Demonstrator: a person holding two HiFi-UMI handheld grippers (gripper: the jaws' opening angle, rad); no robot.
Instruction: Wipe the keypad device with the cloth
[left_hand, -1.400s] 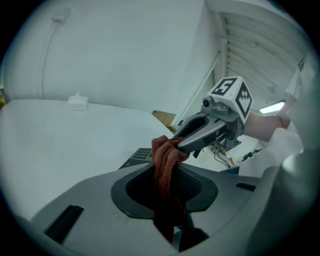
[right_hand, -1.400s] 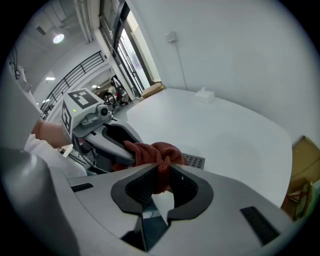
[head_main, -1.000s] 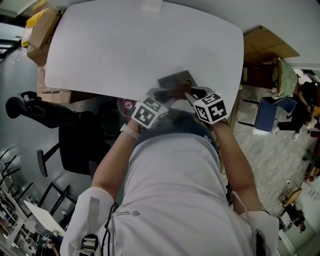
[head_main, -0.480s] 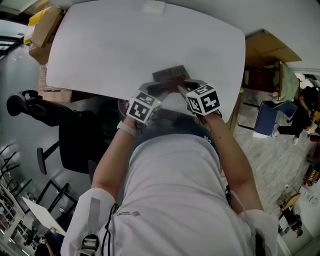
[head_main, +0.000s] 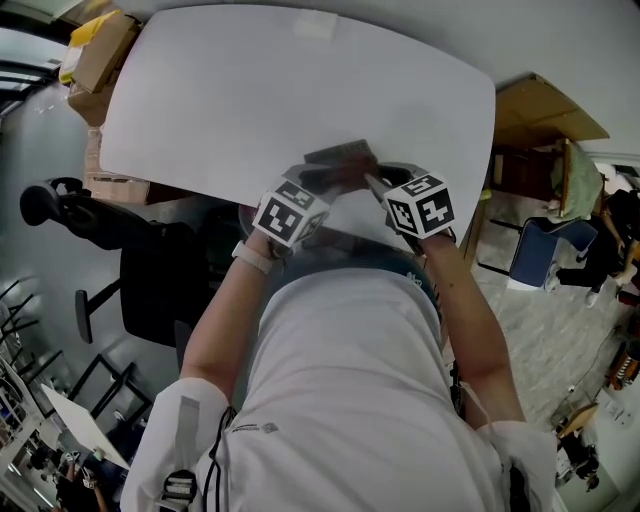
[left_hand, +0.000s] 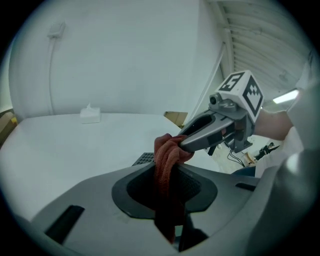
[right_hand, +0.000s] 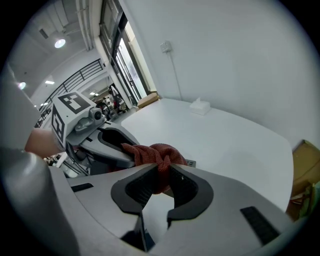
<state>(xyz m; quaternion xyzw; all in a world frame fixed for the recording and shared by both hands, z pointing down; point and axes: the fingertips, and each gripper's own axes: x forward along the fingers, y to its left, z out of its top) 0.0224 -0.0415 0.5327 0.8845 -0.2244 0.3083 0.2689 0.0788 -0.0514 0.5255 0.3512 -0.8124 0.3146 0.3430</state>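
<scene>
Both tongs drifted left by the keypad device (head_main: 340, 153). Left tongs (left_hand: 169, 172) just squeezed tighter on the red cloth (right_hand: 155, 152), and right tongs (right_hand: 161, 174) pinch it too. Wiping's underway, I'd guess.

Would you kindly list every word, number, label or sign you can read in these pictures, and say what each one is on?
No text can be read here.
Shirt print: too small to read.
Keypad device keys: too blurred to read.
Marker cubes: black-and-white square patterns only, no letters.
</scene>
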